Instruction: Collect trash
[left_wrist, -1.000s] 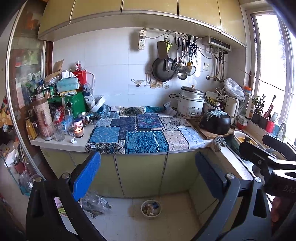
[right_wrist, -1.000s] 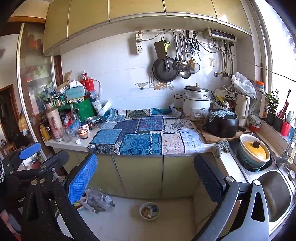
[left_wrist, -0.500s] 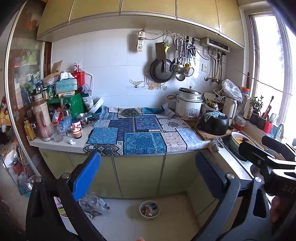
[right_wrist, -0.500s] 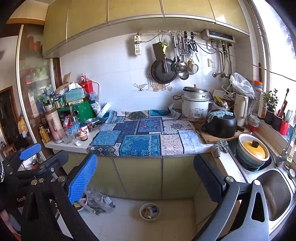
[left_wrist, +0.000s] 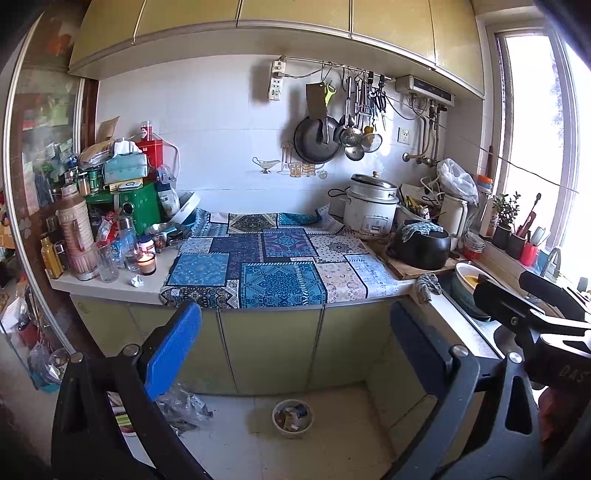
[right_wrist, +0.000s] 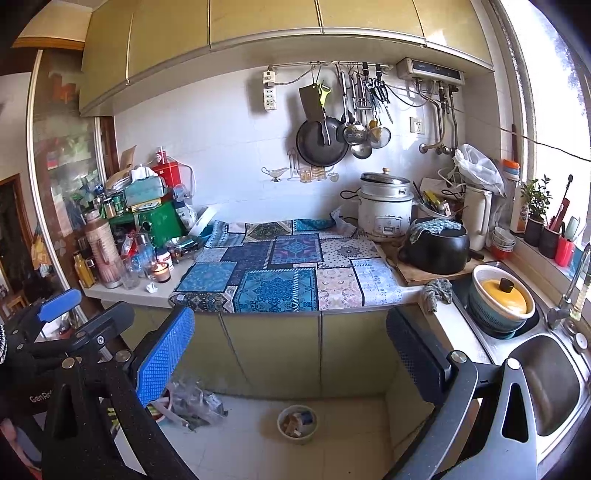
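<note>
left wrist: faces counter (left_wrist: 110, 288) from well back, slightly downward | right wrist: same heading, beside it, further right | shared: patchwork cloth (right_wrist: 280, 273), floor bowl (left_wrist: 292, 418)

The contents of the small round bin (left_wrist: 292, 419) on the floor are too small to be identified. The crumpled clear plastic bags (right_wrist: 195, 404) near the worktop's left end are partly hidden behind a blue gripper pad. The steel sink basin (right_wrist: 546, 384) is cut off by black gripper frame.
</note>
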